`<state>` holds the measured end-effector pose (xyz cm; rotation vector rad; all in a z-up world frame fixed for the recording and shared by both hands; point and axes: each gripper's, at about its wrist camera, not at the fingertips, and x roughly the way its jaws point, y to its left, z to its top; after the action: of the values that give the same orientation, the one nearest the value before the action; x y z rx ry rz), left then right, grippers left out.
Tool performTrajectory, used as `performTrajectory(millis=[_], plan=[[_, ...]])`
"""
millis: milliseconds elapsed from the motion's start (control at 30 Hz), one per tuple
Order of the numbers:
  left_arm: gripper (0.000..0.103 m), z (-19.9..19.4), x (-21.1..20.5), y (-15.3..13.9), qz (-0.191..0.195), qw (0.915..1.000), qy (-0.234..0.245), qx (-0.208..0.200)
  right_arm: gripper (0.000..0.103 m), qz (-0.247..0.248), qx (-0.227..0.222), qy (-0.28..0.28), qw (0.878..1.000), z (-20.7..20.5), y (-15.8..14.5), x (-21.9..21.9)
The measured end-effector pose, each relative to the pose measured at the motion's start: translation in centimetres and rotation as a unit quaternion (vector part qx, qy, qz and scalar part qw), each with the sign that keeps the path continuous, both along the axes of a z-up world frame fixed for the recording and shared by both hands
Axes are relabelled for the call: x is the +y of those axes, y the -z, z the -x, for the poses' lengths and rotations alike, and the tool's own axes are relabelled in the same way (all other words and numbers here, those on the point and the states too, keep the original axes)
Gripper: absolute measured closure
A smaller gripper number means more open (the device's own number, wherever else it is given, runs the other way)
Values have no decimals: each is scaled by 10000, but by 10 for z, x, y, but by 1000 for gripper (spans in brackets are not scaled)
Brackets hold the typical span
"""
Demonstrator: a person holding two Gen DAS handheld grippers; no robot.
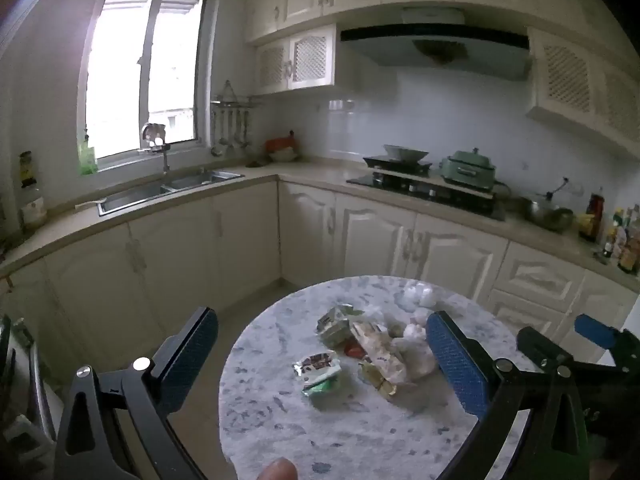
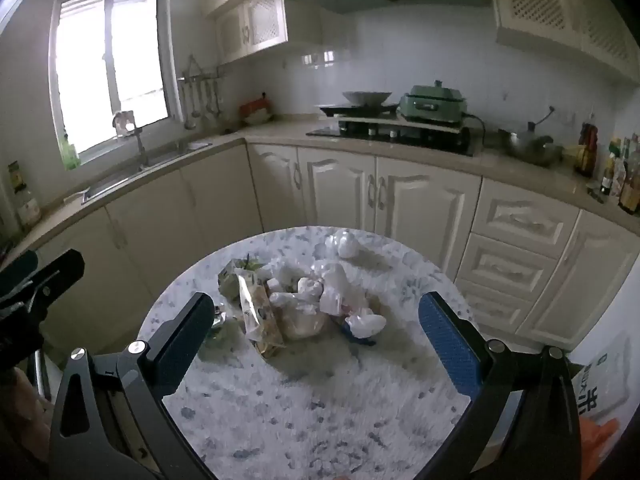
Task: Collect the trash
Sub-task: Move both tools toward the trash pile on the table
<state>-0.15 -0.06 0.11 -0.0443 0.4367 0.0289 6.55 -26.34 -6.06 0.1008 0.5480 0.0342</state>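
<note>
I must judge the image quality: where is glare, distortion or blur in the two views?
Left wrist view: the window is blown out, cabinet lines bow, corners go dark. Right wrist view: same glare at the window, and the near table looks soft.

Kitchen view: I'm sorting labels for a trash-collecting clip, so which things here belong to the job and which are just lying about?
Part of the job:
- wrapper pile on the round table
- silver-green packet
- crumpled white wad at the far edge
- left gripper and right gripper, both open and empty

Just lying about:
- green cooker
- wok
- sauce bottles
- hanging utensils
</note>
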Motion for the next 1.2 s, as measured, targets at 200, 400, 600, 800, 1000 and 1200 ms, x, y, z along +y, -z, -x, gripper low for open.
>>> performTrajectory(millis=[200,400,600,800,1000,1200], plan=[[1,5,0,3,20,9999,-34,-94,0,-29,-99,-12,9999,2,-8,-4],[1,11,-4,-3,17,9998,22,-200,0,0,-262,63,9996,5,-25,-6],[1,16,-3,-9,27,9997,57,-253,0,12,-440,99,9990,13,-31,-6],[1,25,-5,-16,72,9995,58,-299,0,-15,-511,115,9986,19,-34,-7],[1,34,-5,-18,112,9994,122,-312,0,20,-555,125,9984,26,-36,-4],[1,44,-2,-18,138,9992,137,-352,0,54,-621,131,9980,33,-39,0]])
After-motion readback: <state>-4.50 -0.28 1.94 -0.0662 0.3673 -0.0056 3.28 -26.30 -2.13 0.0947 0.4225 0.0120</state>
